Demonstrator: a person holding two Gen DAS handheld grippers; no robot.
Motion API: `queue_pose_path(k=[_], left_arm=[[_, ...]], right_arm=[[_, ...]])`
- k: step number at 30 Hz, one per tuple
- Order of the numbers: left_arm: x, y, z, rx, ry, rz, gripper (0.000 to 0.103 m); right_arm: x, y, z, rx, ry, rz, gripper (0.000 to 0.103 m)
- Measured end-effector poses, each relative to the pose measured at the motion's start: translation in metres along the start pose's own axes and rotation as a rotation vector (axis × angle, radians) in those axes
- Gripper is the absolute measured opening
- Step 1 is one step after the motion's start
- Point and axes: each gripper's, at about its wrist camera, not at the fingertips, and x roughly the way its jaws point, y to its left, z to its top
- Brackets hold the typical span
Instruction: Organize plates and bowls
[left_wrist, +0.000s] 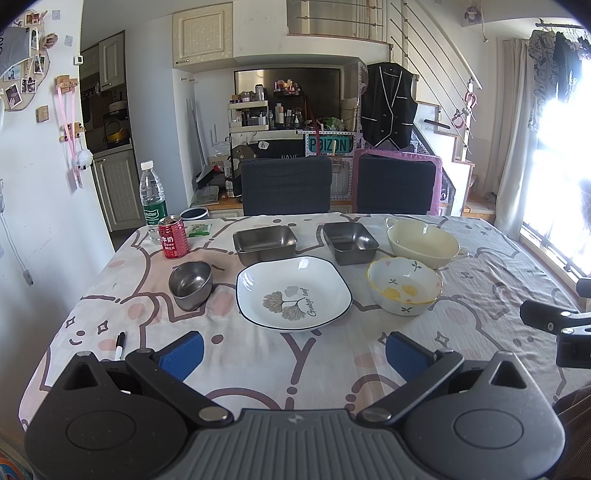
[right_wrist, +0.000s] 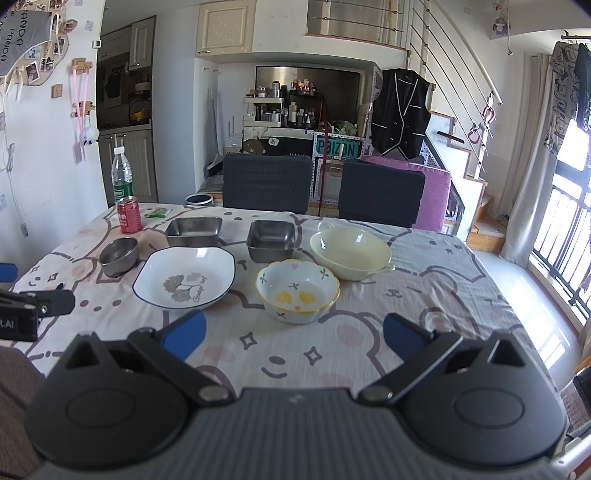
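A white square plate with a leaf print (left_wrist: 293, 291) (right_wrist: 184, 277) lies mid-table. To its right sits a small flowered bowl (left_wrist: 404, 286) (right_wrist: 297, 290), and behind that a cream two-handled bowl (left_wrist: 424, 242) (right_wrist: 351, 251). Two steel rectangular dishes (left_wrist: 264, 242) (left_wrist: 349, 240) (right_wrist: 194, 230) (right_wrist: 270, 238) stand at the back. A round steel bowl (left_wrist: 190, 282) (right_wrist: 119, 254) is left of the plate. My left gripper (left_wrist: 293, 350) hovers open before the plate, holding nothing. My right gripper (right_wrist: 293, 334) hovers open in front of the flowered bowl, also holding nothing.
A red milk can (left_wrist: 173, 236) (right_wrist: 129, 214) and a water bottle (left_wrist: 152, 195) (right_wrist: 122, 175) stand at the far left corner. A black marker (left_wrist: 120, 345) lies near the front left. Two dark chairs (left_wrist: 286, 184) (right_wrist: 380, 192) face the far edge. A window is at right.
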Motion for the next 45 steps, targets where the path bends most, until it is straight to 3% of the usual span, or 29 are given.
queue_pose_path(k=[16,27,34,45], left_arm=[[0.002,-0.001,0.001,-0.002,0.005,0.01,0.103],[0.021,-0.007,0.024,0.005,0.028,0.017,0.103],[0.049,0.004,0.057,-0.028,0.026,0.018,0.103],[0.115,0.03,0.107,-0.03,0.034,0.092,0.103]], right_arm=[[-0.002,-0.001,0.001,0.001,0.002,0.002,0.103],[0.018,0.004,0.013,-0.006,0.042,0.011,0.103],[0.048,0.009,0.036,-0.058,0.028,0.045,0.103],[0.125,0.019,0.09,-0.1,0.007,0.158,0.103]])
